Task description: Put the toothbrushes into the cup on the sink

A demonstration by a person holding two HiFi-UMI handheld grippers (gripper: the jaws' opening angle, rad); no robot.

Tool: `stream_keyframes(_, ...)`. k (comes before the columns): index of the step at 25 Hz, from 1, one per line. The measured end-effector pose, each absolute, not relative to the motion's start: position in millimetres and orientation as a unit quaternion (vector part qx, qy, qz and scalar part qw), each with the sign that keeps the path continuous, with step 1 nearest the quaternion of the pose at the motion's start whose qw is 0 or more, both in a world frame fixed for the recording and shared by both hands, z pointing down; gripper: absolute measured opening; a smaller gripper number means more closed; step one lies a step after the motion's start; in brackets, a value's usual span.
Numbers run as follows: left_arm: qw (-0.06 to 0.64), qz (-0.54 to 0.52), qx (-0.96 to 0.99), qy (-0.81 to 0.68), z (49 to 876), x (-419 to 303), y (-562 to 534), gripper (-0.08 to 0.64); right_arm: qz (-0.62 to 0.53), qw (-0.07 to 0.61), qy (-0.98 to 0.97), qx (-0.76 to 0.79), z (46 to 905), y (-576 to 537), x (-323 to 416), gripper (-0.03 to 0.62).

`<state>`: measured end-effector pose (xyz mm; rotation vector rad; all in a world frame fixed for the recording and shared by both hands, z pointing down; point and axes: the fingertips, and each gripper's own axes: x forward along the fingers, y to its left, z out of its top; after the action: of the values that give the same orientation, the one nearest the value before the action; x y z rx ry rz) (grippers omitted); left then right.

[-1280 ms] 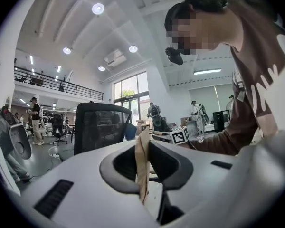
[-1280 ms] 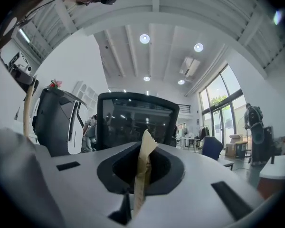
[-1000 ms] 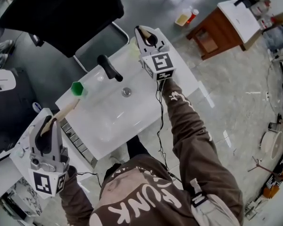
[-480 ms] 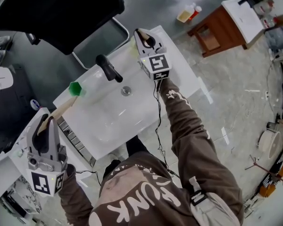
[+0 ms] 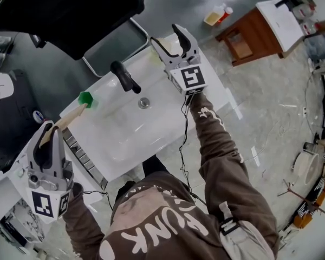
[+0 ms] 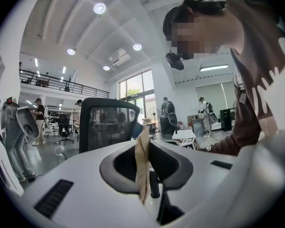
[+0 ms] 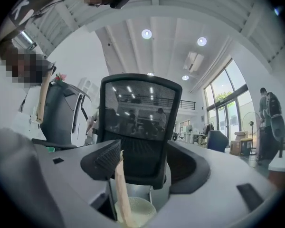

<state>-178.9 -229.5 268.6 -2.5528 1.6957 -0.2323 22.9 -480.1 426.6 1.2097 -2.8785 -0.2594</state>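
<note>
A white sink with a black faucet lies below me. My right gripper hovers over the pale cup at the sink's far corner, and its jaws are opening. In the right gripper view a wooden toothbrush stands in the cup, leaning by the left jaw, unpinched. My left gripper is shut on a second wooden toothbrush, whose green head points at the sink's left rim. Its handle shows pinched between the jaws of the left gripper.
A black office chair stands behind the sink. A metal rack sits at the sink's left side. A brown wooden side table and two bottles are on the floor to the right. People stand in the distance.
The right gripper's jaws have spread apart, letting go of the toothbrush in the cup. The left gripper has drifted slightly left and down with its toothbrush.
</note>
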Motion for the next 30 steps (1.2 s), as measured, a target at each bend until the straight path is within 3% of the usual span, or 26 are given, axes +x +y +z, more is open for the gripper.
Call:
stream_keyframes(3, 0.040, -0.076, -0.829, 0.553, 271, -184, -234, 0.057, -0.100, -0.019, -0.920, 0.379, 401, -470, 31, 0.343)
stream_keyframes(9, 0.029, -0.075, -0.823, 0.562, 303, -206, -245, 0.057, -0.106, -0.064, -0.914, 0.387, 360, -453, 52, 0.350)
stream_keyframes(30, -0.014, -0.111, -0.829, 0.548, 461, -217, -276, 0.057, -0.122, -0.055, -0.909, 0.395, 334, -394, 96, 0.350)
